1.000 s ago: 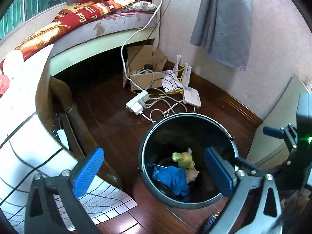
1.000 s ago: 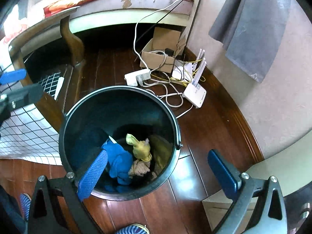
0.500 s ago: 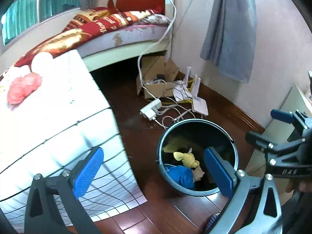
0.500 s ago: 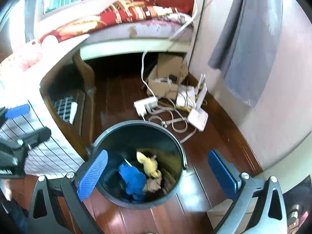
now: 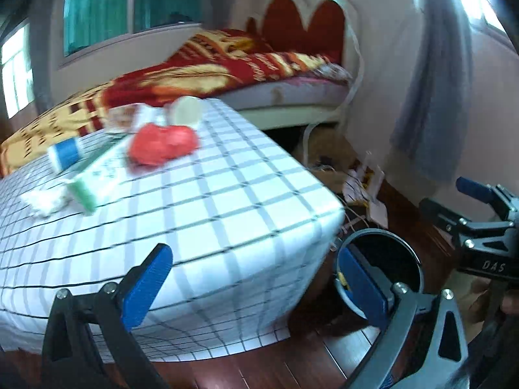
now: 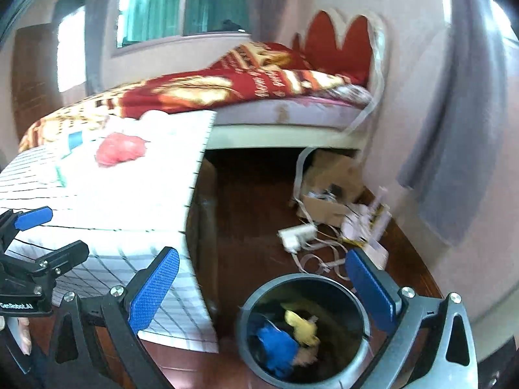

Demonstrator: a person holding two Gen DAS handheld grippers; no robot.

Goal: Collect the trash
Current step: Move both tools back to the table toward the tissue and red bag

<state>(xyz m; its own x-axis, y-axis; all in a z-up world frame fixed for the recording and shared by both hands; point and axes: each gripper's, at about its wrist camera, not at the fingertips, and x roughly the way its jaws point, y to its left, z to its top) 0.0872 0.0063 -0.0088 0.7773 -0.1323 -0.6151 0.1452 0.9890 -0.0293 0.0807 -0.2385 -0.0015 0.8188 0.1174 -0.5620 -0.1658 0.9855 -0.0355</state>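
A black round bin (image 6: 324,285) stands on the wooden floor beside the table, holding blue (image 6: 279,347) and yellow (image 6: 300,322) scraps. On the checked tablecloth (image 5: 227,207) lie a crumpled red bag (image 5: 162,142), a green-and-white carton (image 5: 97,178), a blue-and-white tube (image 5: 63,155), white tissue (image 5: 42,199) and a paper cup (image 5: 186,111). My left gripper (image 5: 256,278) is open over the table's near corner, empty. My right gripper (image 6: 262,288) is open above the bin, empty. The red bag (image 6: 120,152) also shows in the right wrist view.
A bed with a red-gold blanket (image 5: 227,71) lies behind the table. A cardboard box (image 6: 331,191), power strip (image 6: 296,236), cables and a white router (image 6: 376,249) clutter the floor by the wall. A grey cloth (image 6: 454,129) hangs at the right.
Both grippers rose and tilted up from the bin toward the table. The table top and its trash came into view; the bin dropped low in both views. Both stayed open.
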